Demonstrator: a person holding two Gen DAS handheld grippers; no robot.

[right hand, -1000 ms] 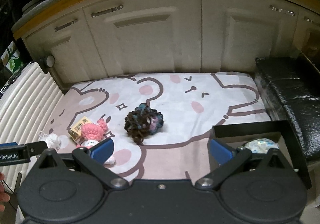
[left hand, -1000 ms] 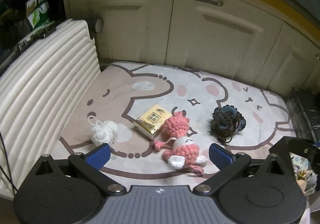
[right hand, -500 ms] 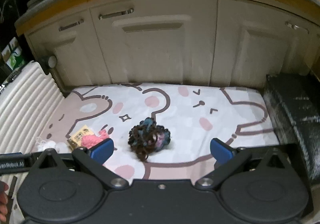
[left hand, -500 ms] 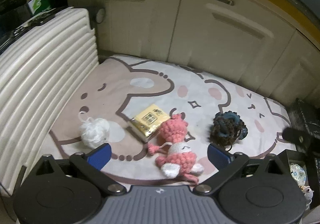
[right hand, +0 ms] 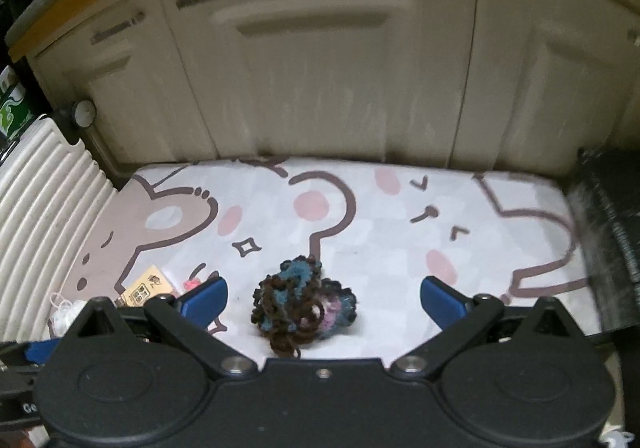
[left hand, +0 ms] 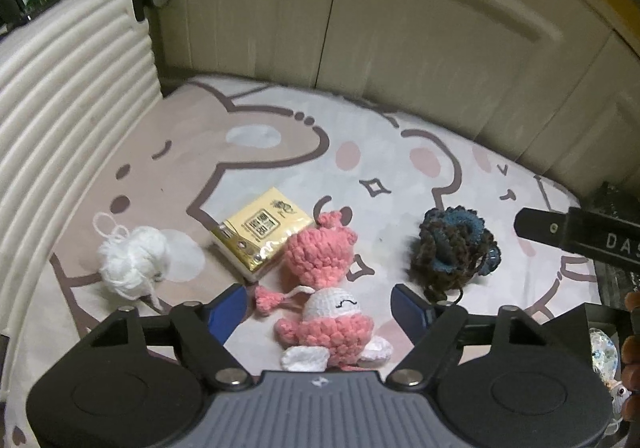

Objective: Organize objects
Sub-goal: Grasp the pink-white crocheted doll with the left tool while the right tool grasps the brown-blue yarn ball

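Note:
A pink and white crochet doll lies on the cartoon mat, between the open fingers of my left gripper. Beside it lie a yellow tissue pack, a white yarn ball to the left, and a dark blue-brown yarn bundle to the right. In the right wrist view my right gripper is open and empty, with the dark yarn bundle between its fingers. The tissue pack and white yarn show at its left.
Cream cabinet doors stand behind the mat. A white ribbed panel borders the left side. A black padded block lies at the right. A black bin with small items sits at the lower right of the left wrist view.
Both grippers have moved forward and down toward the mat. The doll now sits between the left fingers and the dark yarn between the right fingers. The right gripper's side shows in the left view.

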